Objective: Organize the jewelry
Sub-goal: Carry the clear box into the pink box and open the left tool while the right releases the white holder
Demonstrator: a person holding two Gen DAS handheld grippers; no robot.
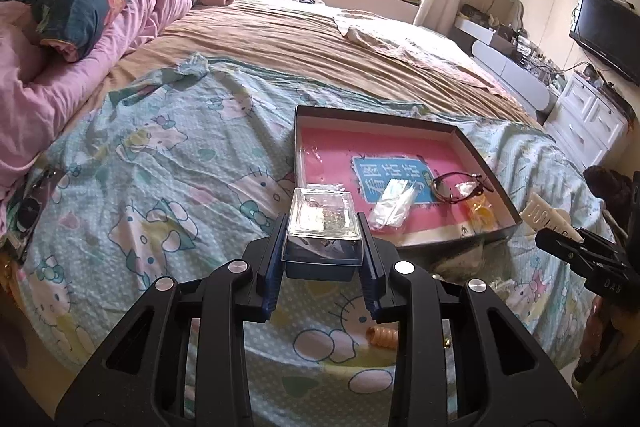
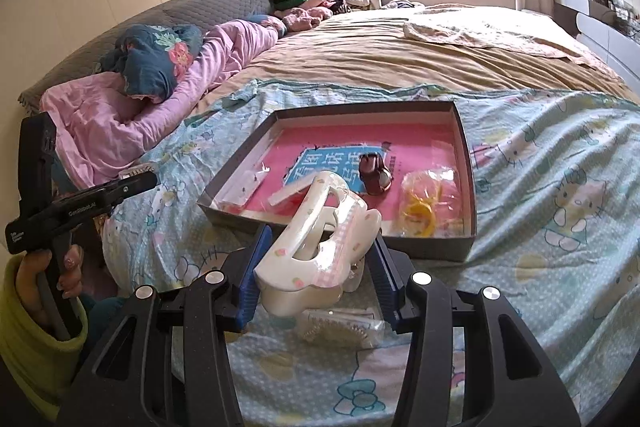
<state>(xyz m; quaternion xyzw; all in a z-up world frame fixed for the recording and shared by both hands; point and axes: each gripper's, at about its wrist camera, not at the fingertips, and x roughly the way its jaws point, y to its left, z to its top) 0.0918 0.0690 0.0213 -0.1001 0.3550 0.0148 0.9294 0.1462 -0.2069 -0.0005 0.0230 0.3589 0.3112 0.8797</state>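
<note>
Left wrist view: the left gripper (image 1: 322,259) is clamped on a small clear-lidded box (image 1: 322,227); its blue pads press the box's two sides, and the box is lifted off the bedsheet (image 1: 168,163).
Right wrist view: the right gripper (image 2: 318,259) is closed part-way on a white hair claw clip (image 2: 318,239), which sits tilted between the pads, above the sheet.
Tray: the shallow cardboard tray (image 1: 468,143) lies just ahead of both grippers, slightly right of the left one.
Box handling: rigid, light and smooth plastic, likely slippery; I judge the lid could pop, so the side walls low down are the place to hold it.
Clip handling: stiff but hollow and springy, and glossy; squeezing its arched body looks safer than gripping its teeth.
Only the left view shows: small glinting pieces inside the box, and an orange coil tie (image 1: 382,337) under the gripper.
Only the right view shows: a dark red watch (image 2: 374,175) and yellow bands (image 2: 420,215) in the tray, and a person's hand (image 2: 52,279) on the other gripper's handle.
</note>
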